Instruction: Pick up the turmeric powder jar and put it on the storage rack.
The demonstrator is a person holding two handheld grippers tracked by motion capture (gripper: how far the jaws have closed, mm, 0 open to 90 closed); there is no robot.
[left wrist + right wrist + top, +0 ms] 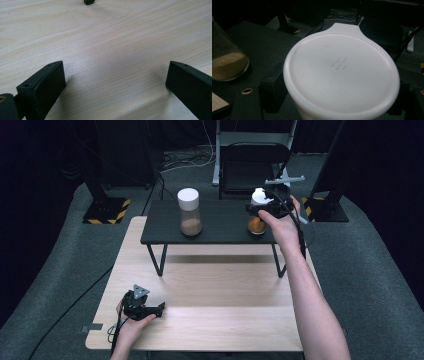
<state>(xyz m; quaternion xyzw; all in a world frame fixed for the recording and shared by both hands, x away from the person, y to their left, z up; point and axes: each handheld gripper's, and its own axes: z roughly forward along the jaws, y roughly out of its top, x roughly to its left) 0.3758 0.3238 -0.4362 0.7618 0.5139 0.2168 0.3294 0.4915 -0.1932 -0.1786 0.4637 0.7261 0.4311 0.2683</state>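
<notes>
A small jar (257, 224) with orange contents and a white lid (342, 72) stands at the right end of the black raised shelf (220, 227). My right gripper (260, 210) reaches it from the near side, its jaws on either side of the jar just under the lid. The pads look slightly off the jar's sides, so the gripper reads as open. A taller white-capped jar (190, 212) holding brown powder (227, 65) stands at the shelf's left. My left gripper (159, 309) rests low on the wooden table (120, 37), open with nothing between its jaws.
The shelf stands on thin black legs (159, 261) at the far half of the light wooden table (210, 320). A black folding chair (252, 167) and stand bases with yellow-black tape (107, 210) lie beyond, on grey carpet.
</notes>
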